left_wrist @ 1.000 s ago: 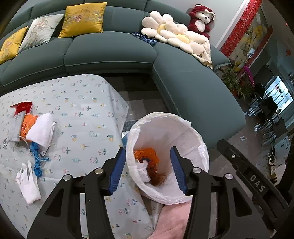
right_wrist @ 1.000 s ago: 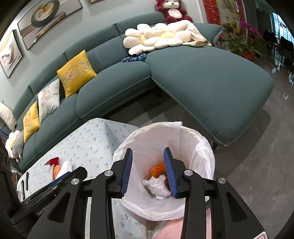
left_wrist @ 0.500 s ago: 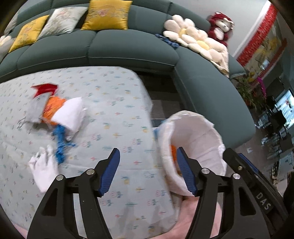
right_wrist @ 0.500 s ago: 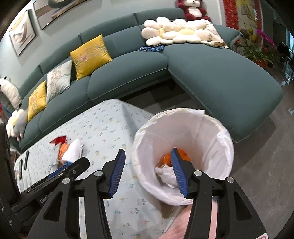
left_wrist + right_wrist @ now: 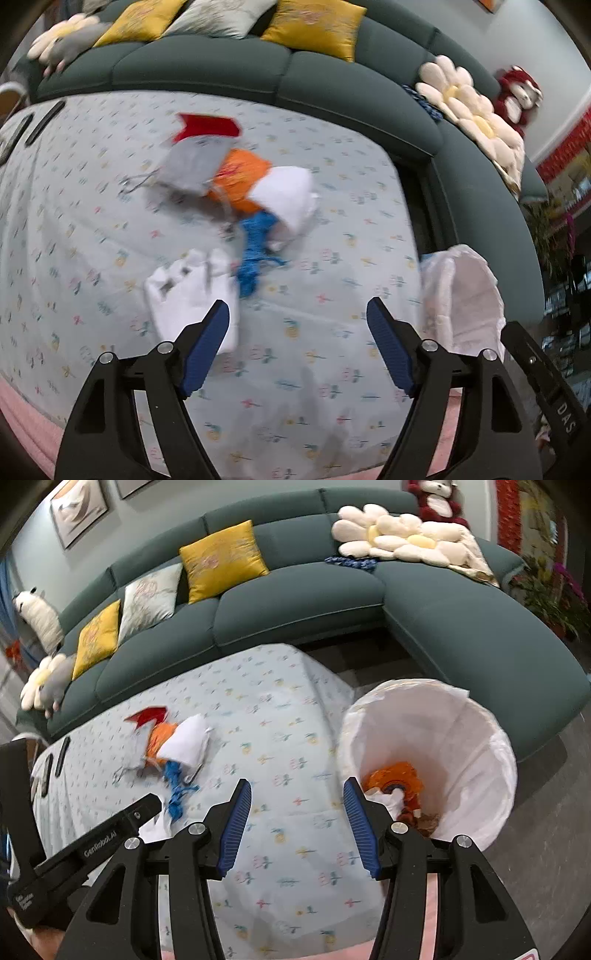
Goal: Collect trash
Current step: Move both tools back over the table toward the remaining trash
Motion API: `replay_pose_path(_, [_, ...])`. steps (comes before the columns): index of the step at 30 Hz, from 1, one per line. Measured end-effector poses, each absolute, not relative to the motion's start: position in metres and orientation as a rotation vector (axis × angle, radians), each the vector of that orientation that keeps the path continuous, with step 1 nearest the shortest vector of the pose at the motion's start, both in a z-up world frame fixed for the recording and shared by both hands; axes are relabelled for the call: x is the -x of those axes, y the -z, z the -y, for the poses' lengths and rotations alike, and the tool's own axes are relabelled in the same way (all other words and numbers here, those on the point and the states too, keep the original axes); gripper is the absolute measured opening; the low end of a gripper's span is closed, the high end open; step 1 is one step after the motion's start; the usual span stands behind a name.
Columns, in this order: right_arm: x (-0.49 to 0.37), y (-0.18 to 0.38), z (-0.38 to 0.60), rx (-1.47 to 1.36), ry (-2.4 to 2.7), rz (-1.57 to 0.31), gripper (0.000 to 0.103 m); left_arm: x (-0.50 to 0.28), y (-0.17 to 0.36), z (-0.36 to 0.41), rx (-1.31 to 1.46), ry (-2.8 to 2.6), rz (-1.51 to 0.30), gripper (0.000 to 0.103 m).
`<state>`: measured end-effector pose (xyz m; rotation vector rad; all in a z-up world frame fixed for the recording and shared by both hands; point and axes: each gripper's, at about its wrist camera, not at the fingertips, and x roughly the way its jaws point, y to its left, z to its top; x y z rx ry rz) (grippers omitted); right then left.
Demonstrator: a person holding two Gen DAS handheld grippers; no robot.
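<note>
Trash lies on the flowered tablecloth [image 5: 332,369]: a crumpled white tissue [image 5: 192,291], a blue string [image 5: 255,251], a white wad [image 5: 288,195], an orange wrapper [image 5: 240,177], a grey pouch [image 5: 192,166] and a red scrap [image 5: 207,127]. My left gripper [image 5: 297,306] hovers just right of the tissue; its jaws are opening and hold nothing. The white-lined bin [image 5: 443,738] stands off the table's right end with an orange wrapper [image 5: 395,779] and white paper inside. My right gripper [image 5: 297,784] is open and empty over the table's edge beside the bin.
A teal sofa [image 5: 295,590] with yellow cushions [image 5: 221,561] curves behind the table and right of the bin. Dark remotes [image 5: 61,755] lie at the table's far left. The left gripper's body [image 5: 92,845] crosses the lower left of the right wrist view.
Both grippers swung left from above the bin to over the table and opened wider. The trash pile now sits ahead of the left gripper, and the bin has slid to the right.
</note>
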<state>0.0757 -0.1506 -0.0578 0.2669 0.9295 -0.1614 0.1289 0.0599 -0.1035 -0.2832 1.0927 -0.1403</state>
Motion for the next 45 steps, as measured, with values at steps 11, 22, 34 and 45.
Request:
replay_pose_path(11, [-0.088,0.080,0.102,-0.214,0.094,-1.001,0.052,-0.129,0.152,-0.102,0.321,0.028,-1.218,0.084])
replay_pose_path(22, [-0.099,0.102,0.084,-0.189,0.076,-1.067,0.052,-0.137,0.181,-0.100,0.337,0.094,-1.295,0.064])
replay_pose_path(34, [-0.113,0.115,0.054,-0.140,0.040,-1.110,0.052,-0.137,0.180,-0.129,0.346,0.099,-1.260,0.015])
replay_pose_path(45, [-0.153,0.136,0.000,-0.090,-0.024,-1.143,0.052,-0.150,0.160,-0.167,0.347,0.070,-1.207,0.015])
